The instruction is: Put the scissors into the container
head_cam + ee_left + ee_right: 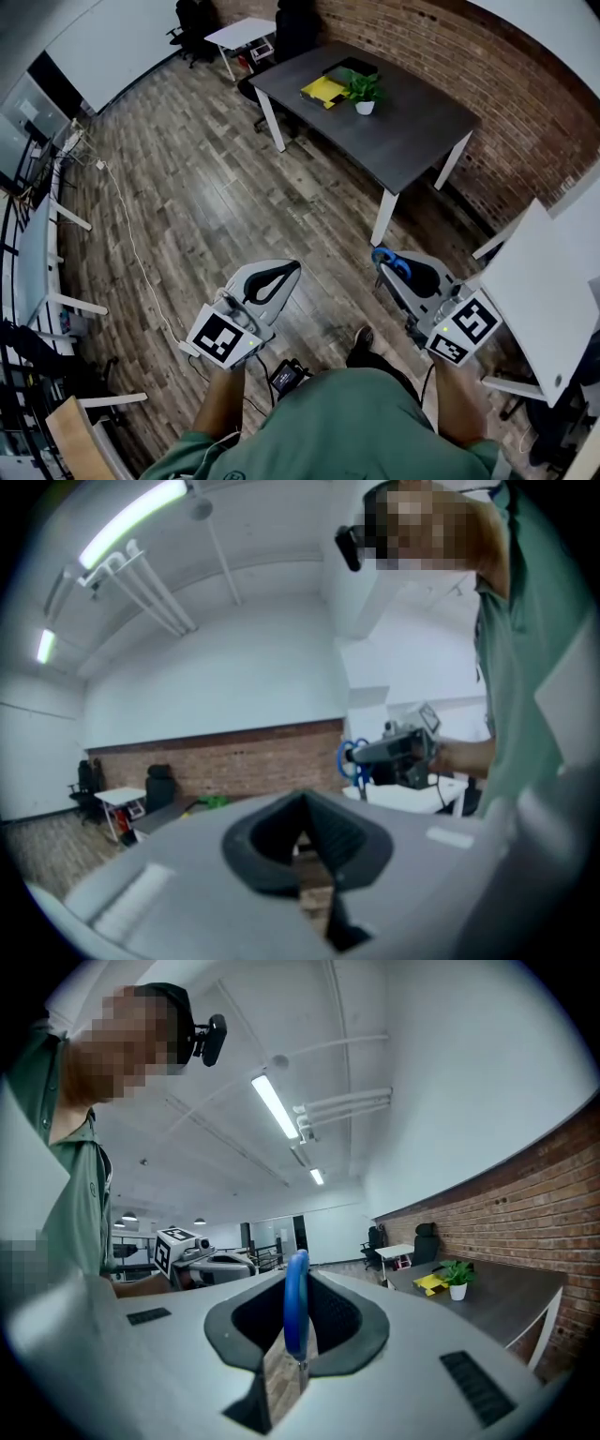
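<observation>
In the lower half of the head view, a person in a green shirt holds two grippers out over a wood-plank floor (187, 197), one in each hand. The left gripper (291, 268) sits at lower centre-left. Its own view shows the two dark pads pressed together at the tips with nothing between them, so it is clenched and empty. The right gripper (382, 256) sits at lower centre-right, well apart from the left one. It is clamped on the one pair of scissors (397, 265): the blue handle loops stick out past the jaw tips. In the right gripper view, one blue loop stands edge-on in the narrow gap between the pads. The scissors are held in the air above the floor, touching nothing but the jaws.

In the upper middle of the head view stands one dark table (412, 131) on white legs, near a brick wall (487, 84). On it there are three things close together at its far end: one small potted plant (364, 92) in a white pot, one yellow flat item (323, 90) just beside it, and one dark flat item (352, 67) behind them. I cannot tell what the dark one is. One small white table (240, 34) stands at the top of the frame, and one white desk (539, 281) fills the right edge.
</observation>
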